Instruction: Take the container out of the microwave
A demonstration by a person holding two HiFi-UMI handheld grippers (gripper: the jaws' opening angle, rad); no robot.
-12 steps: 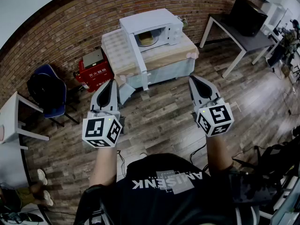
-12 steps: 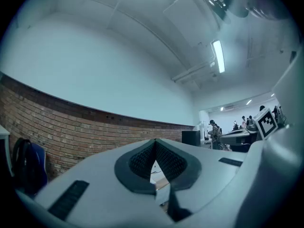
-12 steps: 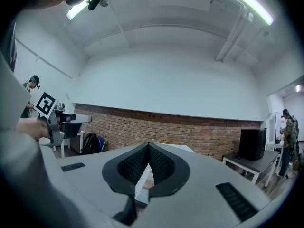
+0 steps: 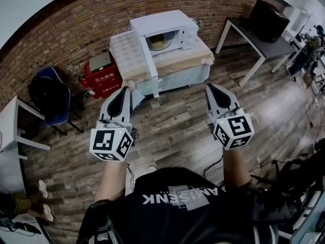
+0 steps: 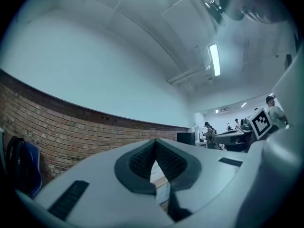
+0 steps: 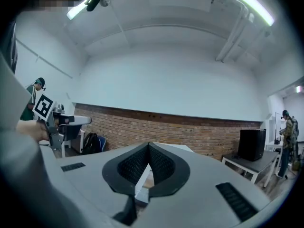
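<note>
Two sets of tongs are held out over the wooden plank floor, well apart from the task's thing, and both are empty with their jaws brought together. The left tongs show their ribbed black pads meeting at the tips in the left gripper view, and the right tongs show pads closed in the same way in the right gripper view. Each carries a white cube with square black markers, one near the left arm and one near the right arm. At the far side of the scene, a white microwave oven stands on a low tabletop with a pale beige top, in front of a red brick wall. Its door hangs open to the left. A pale yellow container sits inside the open cavity, untouched by either tool. Left of the tabletop a red case rests on the floor, and farther left is a blue chair with a dark bag on it. To the far right stands a grey desk bearing a black box.
</note>
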